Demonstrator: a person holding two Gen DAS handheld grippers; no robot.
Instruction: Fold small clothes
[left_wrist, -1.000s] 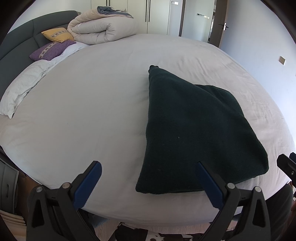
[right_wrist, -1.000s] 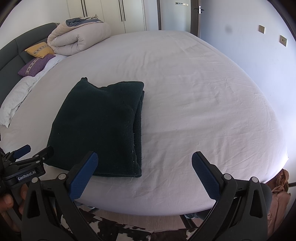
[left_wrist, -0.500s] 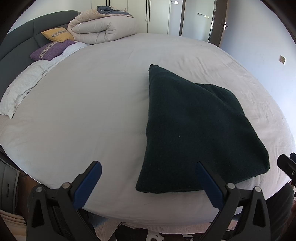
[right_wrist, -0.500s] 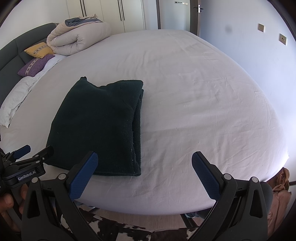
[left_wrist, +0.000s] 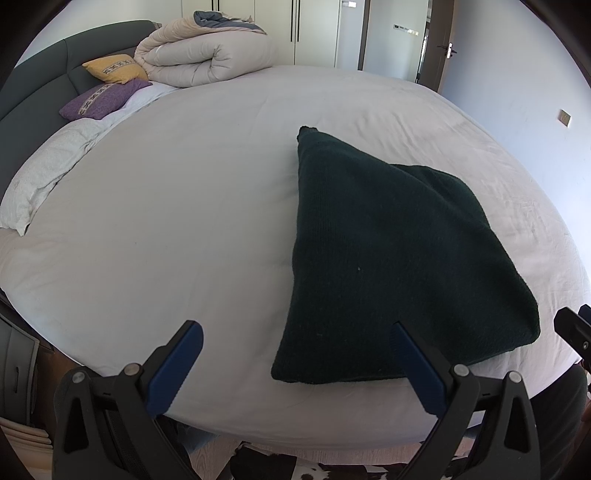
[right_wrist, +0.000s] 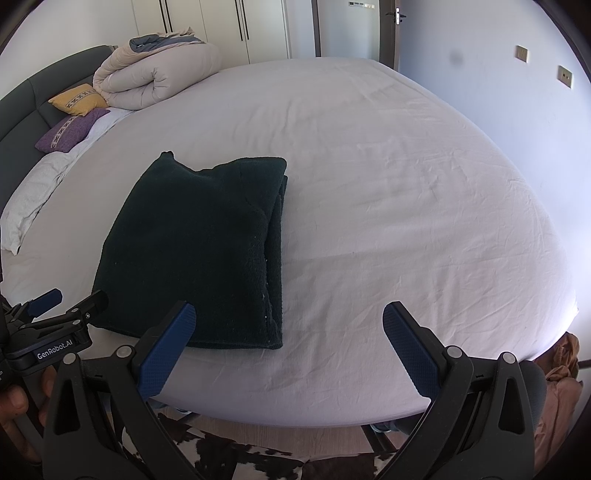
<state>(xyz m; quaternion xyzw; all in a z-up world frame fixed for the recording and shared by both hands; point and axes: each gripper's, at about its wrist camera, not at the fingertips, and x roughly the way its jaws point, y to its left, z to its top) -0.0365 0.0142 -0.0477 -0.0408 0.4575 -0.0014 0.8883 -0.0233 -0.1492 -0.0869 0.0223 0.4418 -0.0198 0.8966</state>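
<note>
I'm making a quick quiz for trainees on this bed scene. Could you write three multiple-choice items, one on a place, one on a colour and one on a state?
1. Where does the dark garment lie?
A. On the white sheet near the bed's front edge
B. On the rolled duvet
C. On the floor

2. What colours are the two small cushions by the headboard?
A. Red and blue
B. Yellow and purple
C. Both white

3. What state is the left tool in?
A. Shut on the garment
B. Shut on nothing
C. Open, holding nothing

Answers:
1 A, the garment rests flat on the sheet close to both tools.
2 B, a yellow cushion sits behind a purple cushion beside the duvet.
3 C, its blue pads stand wide apart with nothing between them; the right tool looks the same.
</note>
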